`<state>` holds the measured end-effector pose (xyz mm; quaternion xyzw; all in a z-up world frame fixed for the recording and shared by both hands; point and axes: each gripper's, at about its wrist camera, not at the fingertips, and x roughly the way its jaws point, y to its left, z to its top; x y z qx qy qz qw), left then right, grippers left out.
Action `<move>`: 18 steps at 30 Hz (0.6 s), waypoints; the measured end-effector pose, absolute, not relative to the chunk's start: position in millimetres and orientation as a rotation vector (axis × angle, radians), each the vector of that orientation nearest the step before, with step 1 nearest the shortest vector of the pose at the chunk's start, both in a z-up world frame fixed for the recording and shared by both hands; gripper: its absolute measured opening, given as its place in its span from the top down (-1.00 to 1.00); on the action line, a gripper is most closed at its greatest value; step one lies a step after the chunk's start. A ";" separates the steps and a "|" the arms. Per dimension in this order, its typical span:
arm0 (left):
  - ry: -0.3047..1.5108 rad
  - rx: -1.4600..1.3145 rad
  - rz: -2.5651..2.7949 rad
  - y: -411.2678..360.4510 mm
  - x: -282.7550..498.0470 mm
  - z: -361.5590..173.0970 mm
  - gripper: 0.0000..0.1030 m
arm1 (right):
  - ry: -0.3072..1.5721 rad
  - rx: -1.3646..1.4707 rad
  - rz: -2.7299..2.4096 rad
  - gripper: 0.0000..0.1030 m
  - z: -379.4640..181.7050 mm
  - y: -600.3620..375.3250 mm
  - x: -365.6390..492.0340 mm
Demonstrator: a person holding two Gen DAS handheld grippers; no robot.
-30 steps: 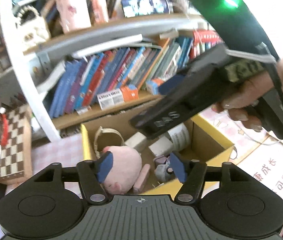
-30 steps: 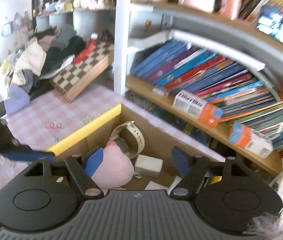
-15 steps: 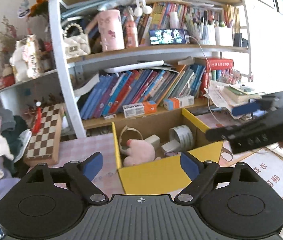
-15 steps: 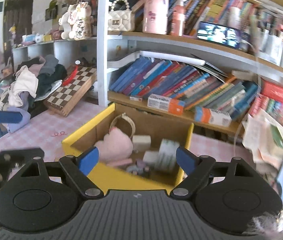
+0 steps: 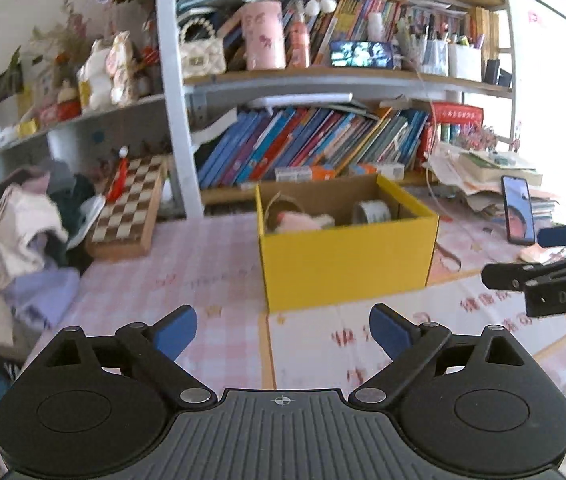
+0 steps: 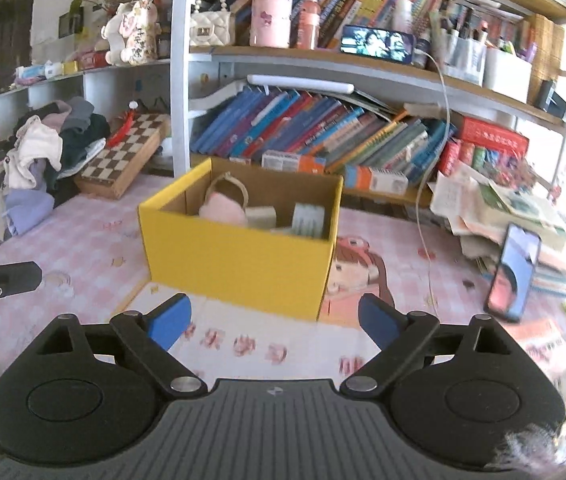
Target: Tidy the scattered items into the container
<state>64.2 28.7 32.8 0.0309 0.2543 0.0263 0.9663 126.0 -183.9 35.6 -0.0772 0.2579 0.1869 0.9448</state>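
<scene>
Both our claws stand wide, their jaws having just been opening, with nothing between them: the left claw (image 5: 283, 330) and the right claw (image 6: 273, 320). The yellow cardboard box (image 5: 347, 258) sits straight ahead on the pink checked worktop (image 5: 219, 264), apart from both and about equally near. It holds a pink plush toy (image 6: 221, 208) and a tape roll (image 5: 371, 211); we see no stray item near either claw.

A matt yellow cardboard box (image 5: 347, 264) sits on smooth pink checked cloth (image 5: 211, 264) beside a wooden chessboard (image 5: 127, 208).

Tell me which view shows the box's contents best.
The right wrist view: it looks into the yellow box at the pink plush and tape roll. In the left wrist view the front wall hides most.
</scene>
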 end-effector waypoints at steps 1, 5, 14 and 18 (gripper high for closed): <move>0.519 0.058 0.062 28.4 58.7 29.6 -0.86 | 0.532 -0.153 0.377 -0.82 32.4 -183.8 119.1; 0.543 0.058 0.082 27.1 42.6 19.2 -0.87 | 0.559 -0.144 0.362 -0.89 18.6 -182.3 93.2; 0.618 0.068 0.082 21.4 17.2 -5.4 -0.94 | 0.630 -0.159 0.361 -0.99 -4.2 -171.5 53.5; 0.636 0.073 0.068 20.5 11.4 -8.4 -0.94 | 0.628 -0.200 0.381 -1.00 -5.9 -162.8 42.5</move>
